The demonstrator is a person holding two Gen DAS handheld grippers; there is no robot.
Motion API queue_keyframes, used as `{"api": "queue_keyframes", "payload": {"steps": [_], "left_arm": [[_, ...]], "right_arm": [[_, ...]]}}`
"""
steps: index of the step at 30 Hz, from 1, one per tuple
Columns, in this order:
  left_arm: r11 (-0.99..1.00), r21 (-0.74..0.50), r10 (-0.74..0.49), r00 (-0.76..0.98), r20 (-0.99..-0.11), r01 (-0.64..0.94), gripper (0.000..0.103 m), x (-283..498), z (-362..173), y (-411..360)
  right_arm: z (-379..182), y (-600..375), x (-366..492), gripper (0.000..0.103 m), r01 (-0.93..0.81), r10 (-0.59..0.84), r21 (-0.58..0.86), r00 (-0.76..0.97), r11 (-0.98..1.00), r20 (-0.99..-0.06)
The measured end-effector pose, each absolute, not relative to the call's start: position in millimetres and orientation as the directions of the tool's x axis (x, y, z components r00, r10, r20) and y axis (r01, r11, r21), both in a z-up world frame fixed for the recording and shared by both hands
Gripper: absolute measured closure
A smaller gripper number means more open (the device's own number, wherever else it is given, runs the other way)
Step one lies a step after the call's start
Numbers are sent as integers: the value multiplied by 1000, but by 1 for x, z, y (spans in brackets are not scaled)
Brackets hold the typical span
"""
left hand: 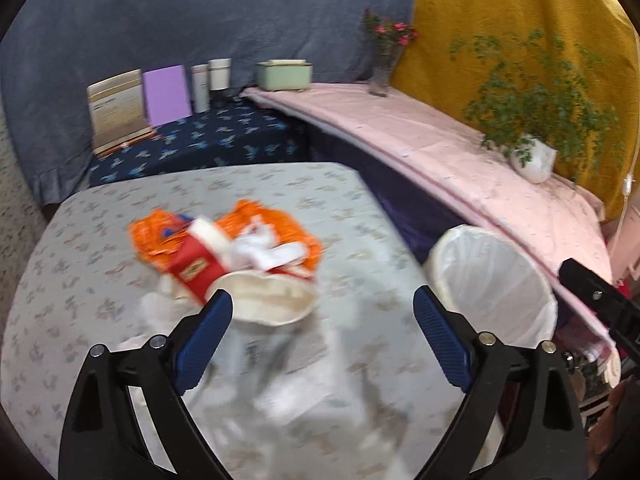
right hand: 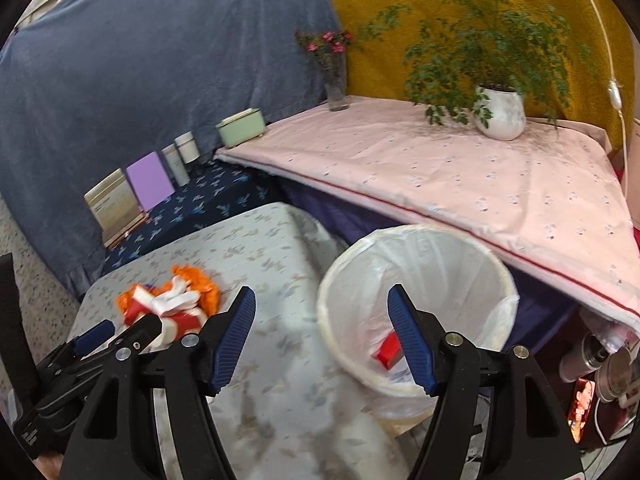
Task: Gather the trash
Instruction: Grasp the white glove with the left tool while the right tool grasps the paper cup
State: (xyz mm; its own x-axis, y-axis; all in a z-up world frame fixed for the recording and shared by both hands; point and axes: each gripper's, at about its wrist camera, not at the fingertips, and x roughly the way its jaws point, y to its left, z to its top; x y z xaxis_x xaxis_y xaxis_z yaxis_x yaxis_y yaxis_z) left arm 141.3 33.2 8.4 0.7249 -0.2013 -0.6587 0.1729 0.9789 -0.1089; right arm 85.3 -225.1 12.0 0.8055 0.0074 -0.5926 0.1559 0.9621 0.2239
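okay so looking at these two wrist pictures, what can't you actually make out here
- Pile of trash, left wrist view: motion blur; single pieces run together.
- Papers between the left tool fingers: smeared, print unreadable.
- Bin contents, right wrist view: only a red item shows; the right tool finger covers part.
- Clutter at the right edge: cut off.

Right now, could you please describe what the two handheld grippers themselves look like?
Both match. The left gripper and right gripper each have two black plastic arms that splay outward, with triangular cutouts near the base and silver round bolt heads at the joints. Each fingertip carries a blue ribbed pad. No cables or sleeves are visible.
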Motion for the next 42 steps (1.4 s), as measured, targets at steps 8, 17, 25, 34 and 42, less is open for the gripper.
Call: {"api": "queue_keyframes", "payload": {"steps": [8, 17, 25, 34, 42], "left_arm": [[994, -105, -104, 666, -738, 38, 15, 144, -25, 103], [988, -152, -126, 596, -793, 6, 40, 154, -58, 132], [976, -217, -193, 569, -799, 26, 81, 155, -67, 142], [971, -233, -214, 625, -751, 52, 95, 146, -36, 152], [967, -244, -229, 666, -710, 73, 95, 145, -9, 152]], "right_arm": [[-8, -170, 95, 37, 65, 103, 234, 765, 970, -636], [-21, -126, 113, 37, 10, 139, 215, 734, 977, -665], [-29, -106, 129, 37, -6, 158, 217, 707, 976, -690], [-35, -88, 154, 48, -32, 183, 221, 682, 975, -708], [-43, -78, 175, 67, -31, 183, 216, 656, 976, -732]]}}
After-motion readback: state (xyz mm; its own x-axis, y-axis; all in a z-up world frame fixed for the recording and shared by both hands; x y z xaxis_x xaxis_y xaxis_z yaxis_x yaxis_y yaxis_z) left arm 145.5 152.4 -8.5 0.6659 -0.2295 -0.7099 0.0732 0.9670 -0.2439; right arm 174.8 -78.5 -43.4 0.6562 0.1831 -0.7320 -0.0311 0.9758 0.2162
